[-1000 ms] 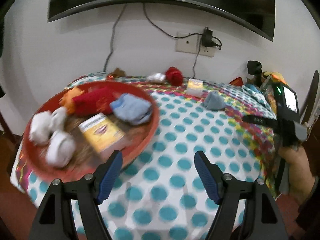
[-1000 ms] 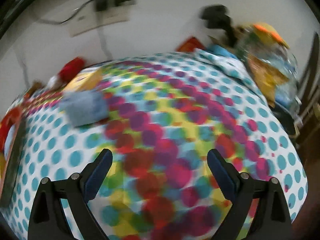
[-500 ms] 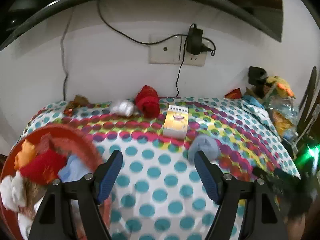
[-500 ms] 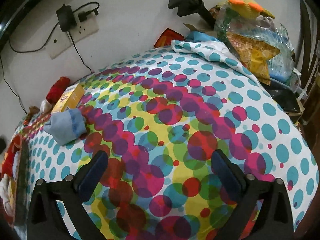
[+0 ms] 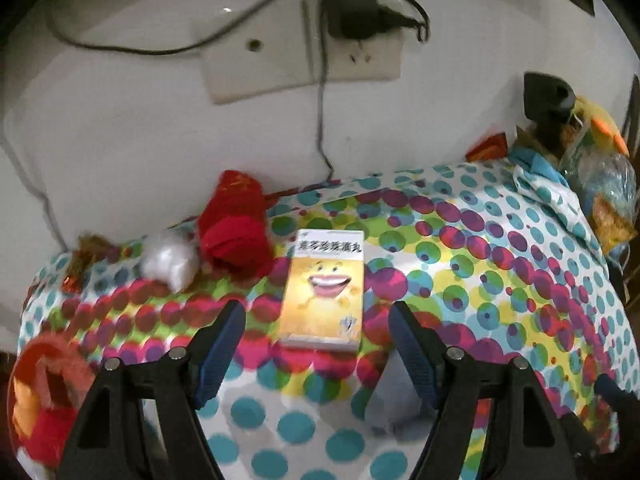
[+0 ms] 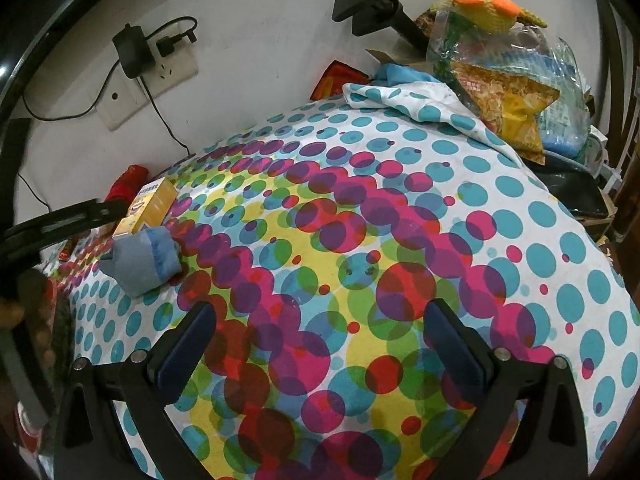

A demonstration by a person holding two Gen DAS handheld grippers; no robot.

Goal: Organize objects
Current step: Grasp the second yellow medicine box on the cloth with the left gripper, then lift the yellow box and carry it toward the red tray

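A yellow box, printed with a smiling face and Chinese characters, is laid flat lengthwise towards the wall, just beyond the wide-open, empty left gripper. The right gripper is likewise held open and empty.

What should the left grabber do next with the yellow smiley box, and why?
Probably ease forward and close on the yellow box. The left gripper is open and empty, the box lies flat just ahead of its fingers, roughly centred between them, and it isn't in the red tray yet.
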